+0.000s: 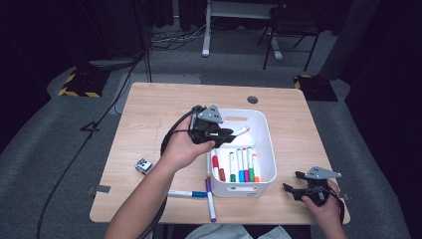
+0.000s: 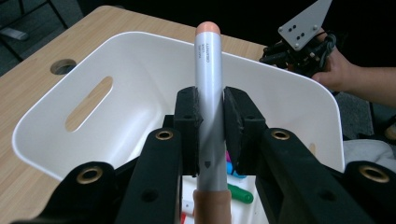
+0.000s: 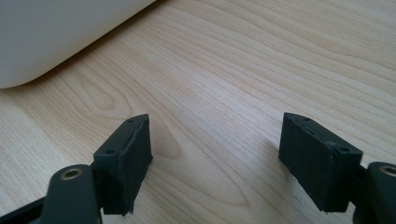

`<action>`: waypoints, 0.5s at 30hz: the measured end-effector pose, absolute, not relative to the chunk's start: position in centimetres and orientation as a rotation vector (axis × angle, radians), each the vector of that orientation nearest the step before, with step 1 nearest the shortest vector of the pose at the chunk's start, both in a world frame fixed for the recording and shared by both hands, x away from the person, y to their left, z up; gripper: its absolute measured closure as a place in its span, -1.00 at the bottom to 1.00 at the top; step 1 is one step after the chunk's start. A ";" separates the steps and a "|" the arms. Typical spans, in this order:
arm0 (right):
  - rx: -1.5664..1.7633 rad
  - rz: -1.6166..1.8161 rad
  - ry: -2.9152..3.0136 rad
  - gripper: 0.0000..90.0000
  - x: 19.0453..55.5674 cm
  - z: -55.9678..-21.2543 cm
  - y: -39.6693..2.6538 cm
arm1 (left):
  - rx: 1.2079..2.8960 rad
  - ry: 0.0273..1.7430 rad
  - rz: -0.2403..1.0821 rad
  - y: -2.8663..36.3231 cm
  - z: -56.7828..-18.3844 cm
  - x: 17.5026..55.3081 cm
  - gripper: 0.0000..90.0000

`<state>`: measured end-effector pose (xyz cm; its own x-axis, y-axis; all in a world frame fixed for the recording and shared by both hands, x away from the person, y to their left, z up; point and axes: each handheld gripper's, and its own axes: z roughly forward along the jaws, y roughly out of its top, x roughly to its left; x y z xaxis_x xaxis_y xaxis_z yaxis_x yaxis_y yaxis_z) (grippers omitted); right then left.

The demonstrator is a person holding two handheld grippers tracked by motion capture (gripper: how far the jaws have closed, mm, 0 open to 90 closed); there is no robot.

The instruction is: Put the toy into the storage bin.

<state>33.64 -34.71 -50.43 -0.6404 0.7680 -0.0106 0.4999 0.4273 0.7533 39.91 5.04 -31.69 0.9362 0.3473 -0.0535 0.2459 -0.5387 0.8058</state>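
Roughly mid-task: sorting markers into the white plastic bin (image 1: 266,144) on the light wooden tabletop (image 1: 149,114). Done so far, by the look of it: a row of capped markers (image 1: 242,167) (red, green, blue, purple, orange) lies along the bin's near side. Left to do: the blue-capped marker (image 1: 188,193) and purple-capped marker (image 1: 210,199) lie on the tabletop just left of the bin's near corner.

Left tool (image 1: 222,137) is clamped on a grey-barrelled marker with a peach-orange cap (image 2: 208,79), held above the bin's open interior, not yet released. Barrel is slim, smooth, silver-grey with small print and a rounded cap; pads grip it mid-length.

Right tool (image 1: 294,184) rests on the tabletop right of the bin, jaws apart, nothing between them.

Small black-and-white cube (image 1: 143,166) sits near the left edge.
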 end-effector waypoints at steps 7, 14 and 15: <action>1.085 1.053 2.333 -0.43 33.6 -50.4 -34.7 | 2.165 0.399 0.119 3.1 -32.1 40.5 0.69; 1.085 1.053 2.333 -0.43 33.6 -50.4 -34.7 | 2.153 0.406 0.105 2.0 -32.9 40.9 0.69; 1.085 1.053 2.333 -0.43 33.6 -50.4 -34.7 | 2.155 0.406 0.100 1.9 -33.2 41.1 0.69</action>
<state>33.64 -34.71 -50.43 -0.6405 0.7678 -0.0107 0.4999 0.4275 0.7532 41.10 1.92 -33.15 0.9424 0.3250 -0.0789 0.2508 -0.5306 0.8097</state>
